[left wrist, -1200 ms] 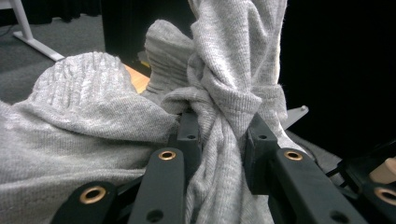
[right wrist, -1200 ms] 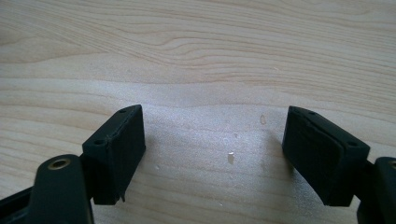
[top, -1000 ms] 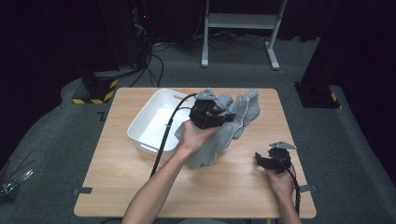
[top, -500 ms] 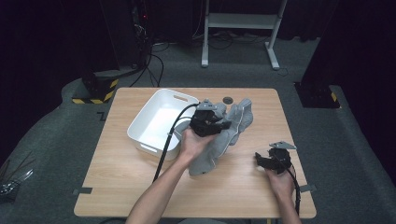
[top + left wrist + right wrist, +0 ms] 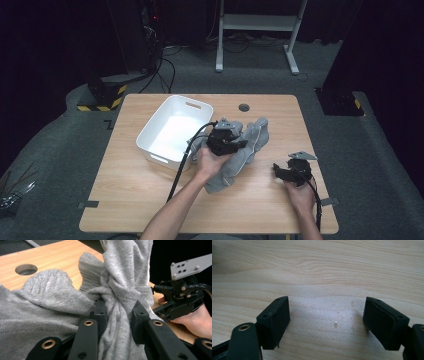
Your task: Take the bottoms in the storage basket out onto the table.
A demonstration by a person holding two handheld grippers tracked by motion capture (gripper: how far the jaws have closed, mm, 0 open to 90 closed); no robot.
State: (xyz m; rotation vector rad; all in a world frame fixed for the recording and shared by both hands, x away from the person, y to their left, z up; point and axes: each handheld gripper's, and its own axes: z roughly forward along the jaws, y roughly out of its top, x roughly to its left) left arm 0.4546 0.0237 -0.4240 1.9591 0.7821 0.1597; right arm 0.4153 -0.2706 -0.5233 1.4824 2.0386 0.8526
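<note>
A grey knitted cloth (image 5: 248, 143) lies bunched near the middle of the table, right of the white tub (image 5: 172, 131). My left gripper (image 5: 226, 141) sits over its upper part and is shut on it. In the left gripper view both jaws pinch a twisted fold of the cloth (image 5: 119, 302), and more cloth (image 5: 47, 300) spreads out to the left. My right gripper (image 5: 287, 171) rests low over the table near the right front, apart from the cloth. In the right gripper view it (image 5: 325, 322) stands open above bare wood, with nothing between its fingers.
The white tub has a handle slot in its far wall. A round cable hole (image 5: 244, 107) lies in the tabletop (image 5: 125, 195) behind the cloth. Dark floor, cables and a white desk frame (image 5: 257, 25) lie beyond the table's far edge.
My left gripper has come down and toward the person with the cloth, which now lies lower and more bunched on the table. The right gripper has stayed in place.
</note>
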